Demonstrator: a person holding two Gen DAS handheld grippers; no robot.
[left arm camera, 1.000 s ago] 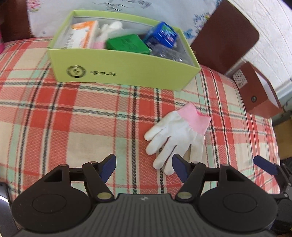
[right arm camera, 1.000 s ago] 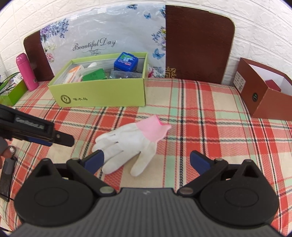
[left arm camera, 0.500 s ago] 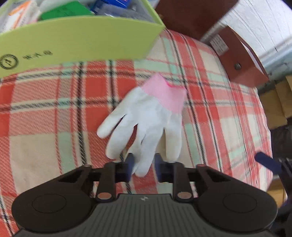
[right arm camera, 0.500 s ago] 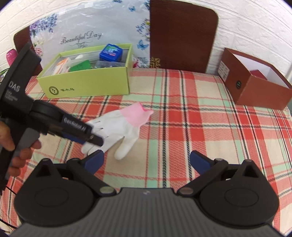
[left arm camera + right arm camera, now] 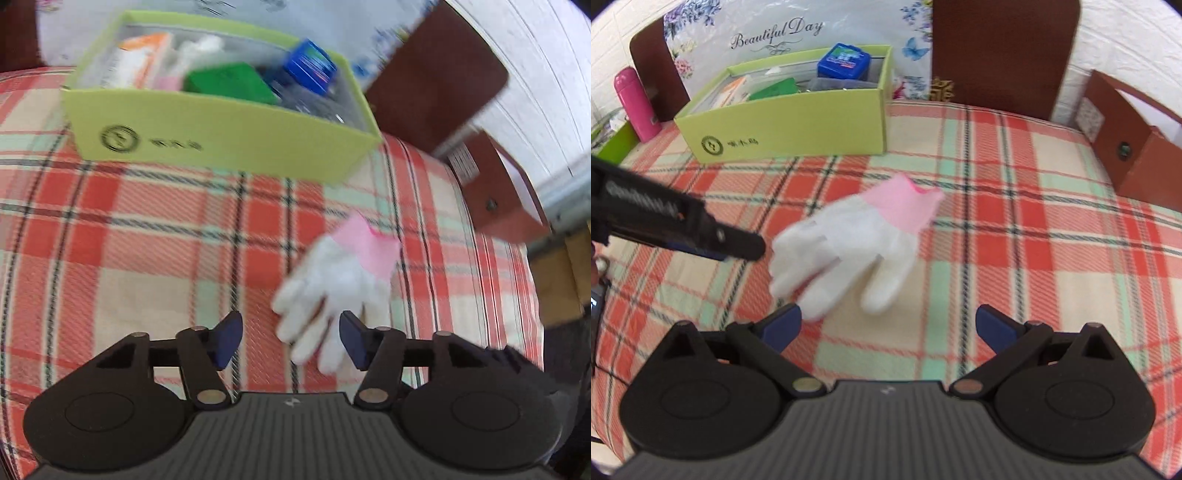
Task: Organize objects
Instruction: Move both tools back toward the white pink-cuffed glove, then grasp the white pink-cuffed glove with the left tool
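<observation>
The glove (image 5: pixel 857 236) lies flat on the plaid surface (image 5: pixel 1015 258), out in the open in front of the green box (image 5: pixel 798 125), with its pink cuff toward the box and the brown box (image 5: pixel 1126 155) and its white fingers fanned back toward you. Its long axis runs on a slant, cuff up and away, fingertips down and near. In your left wrist view the fingertips sit just ahead of the left tool (image 5: pixel 291 338), slightly toward its right-hand jaw; that tool's jaws are opening, and though blur makes contact hard to judge, the pads do not seem to press on the glove. From the right wrist view the left tool's tip (image 5: pixel 746 247) stands just beside the glove's fingers. Your right tool (image 5: pixel 888 323) is spread wide with nothing in it, the glove's fingertips just ahead of its left jaw. Both tools are close, but the left looks nearer to the fingers, so the next pinch probably turns on centring it over them.
</observation>
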